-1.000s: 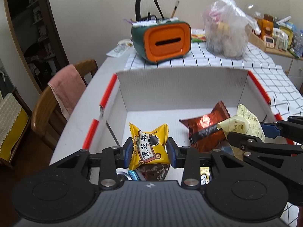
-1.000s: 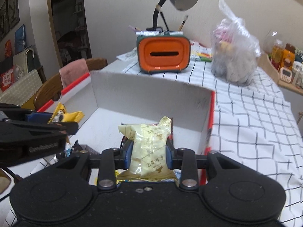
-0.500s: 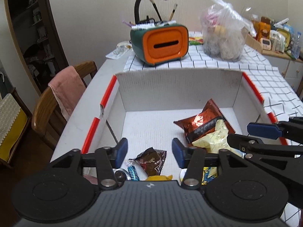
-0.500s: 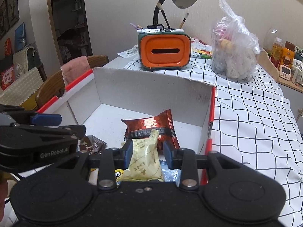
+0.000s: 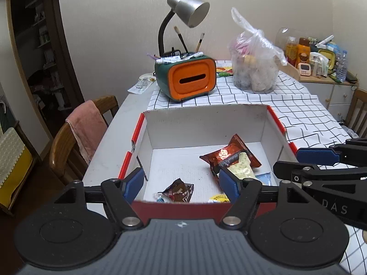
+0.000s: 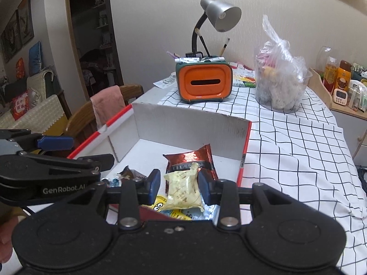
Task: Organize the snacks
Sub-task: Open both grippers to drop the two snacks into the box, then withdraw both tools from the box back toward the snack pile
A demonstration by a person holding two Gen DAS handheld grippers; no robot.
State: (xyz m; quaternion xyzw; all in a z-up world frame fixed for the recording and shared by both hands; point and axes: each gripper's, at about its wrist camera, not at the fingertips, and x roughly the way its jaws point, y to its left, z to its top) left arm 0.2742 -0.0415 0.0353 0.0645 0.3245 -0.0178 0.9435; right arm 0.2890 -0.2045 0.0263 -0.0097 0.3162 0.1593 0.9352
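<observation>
Left gripper (image 5: 181, 183) fingers spread, empty. Right gripper (image 6: 179, 184) fingers spread; pale packet (image 6: 182, 189) between, box (image 6: 190, 123) at 12 o'clock.

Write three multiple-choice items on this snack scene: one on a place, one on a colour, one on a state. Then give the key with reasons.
1. Where does the pale yellow snack packet lie?
A. in the white box
B. on the chair
C. beside the lamp

2. What colour is the tissue holder's front?
A. blue
B. orange
C. white

3. How does the left hand-held gripper stand?
A. shut on a packet
B. open, holding nothing
C. out of view

Key: 1 A, it rests among packets inside the box walls. 2 B, its slotted face is orange. 3 B, its blue pads sit wide apart.
</observation>
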